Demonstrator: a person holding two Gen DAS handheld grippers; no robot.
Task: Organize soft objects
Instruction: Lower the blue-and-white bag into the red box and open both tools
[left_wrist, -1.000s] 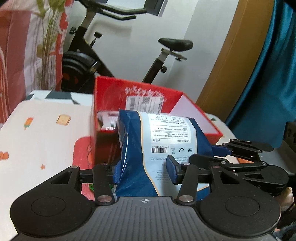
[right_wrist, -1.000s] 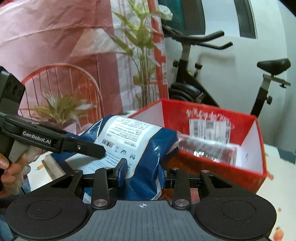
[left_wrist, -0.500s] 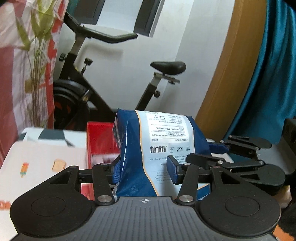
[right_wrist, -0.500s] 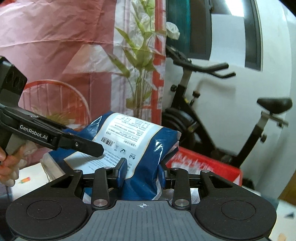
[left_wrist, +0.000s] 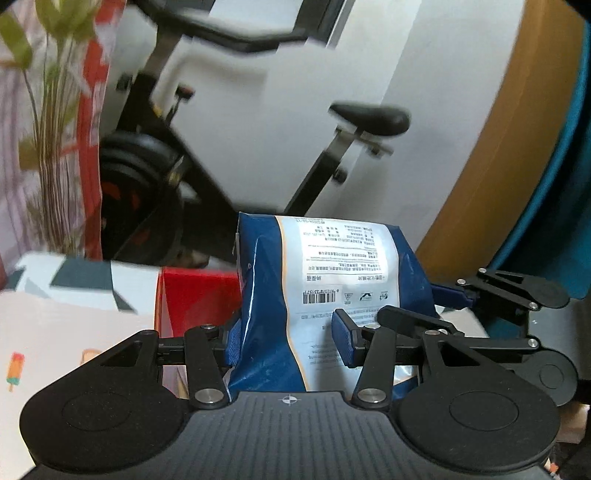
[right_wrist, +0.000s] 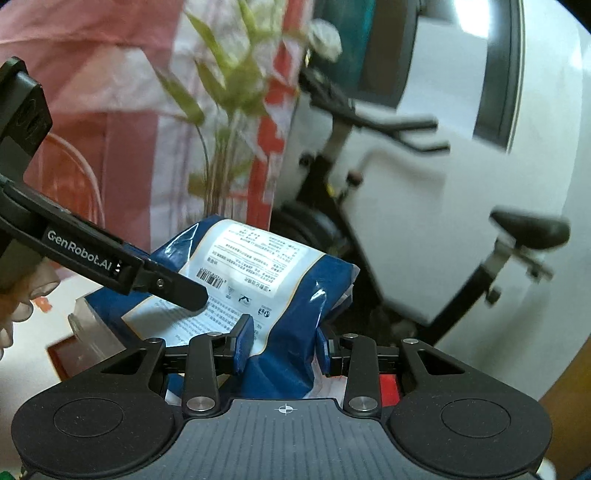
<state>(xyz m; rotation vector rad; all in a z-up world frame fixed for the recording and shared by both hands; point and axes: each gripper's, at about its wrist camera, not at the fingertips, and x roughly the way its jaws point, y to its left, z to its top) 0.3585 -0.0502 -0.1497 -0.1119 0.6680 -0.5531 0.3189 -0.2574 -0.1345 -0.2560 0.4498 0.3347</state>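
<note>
Now blue pouch (left_wrist: 317, 295) clamped between both jaws, above red box (left_wrist: 195, 295).

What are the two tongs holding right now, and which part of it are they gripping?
Both hold one blue and white soft package. The left tongs clamp its near end across the width; the right tongs pinch a bunched fold at its other side.

Soft, glossy blue plastic package (left_wrist: 273, 295) with a white printed back label and barcode, contents not visible. Held in the air, crumpled and pinched at two places, label side facing up towards both cameras. Behind and below it stands an open red cardboard box (left_wrist: 199, 299), mostly hidden by it.
</note>
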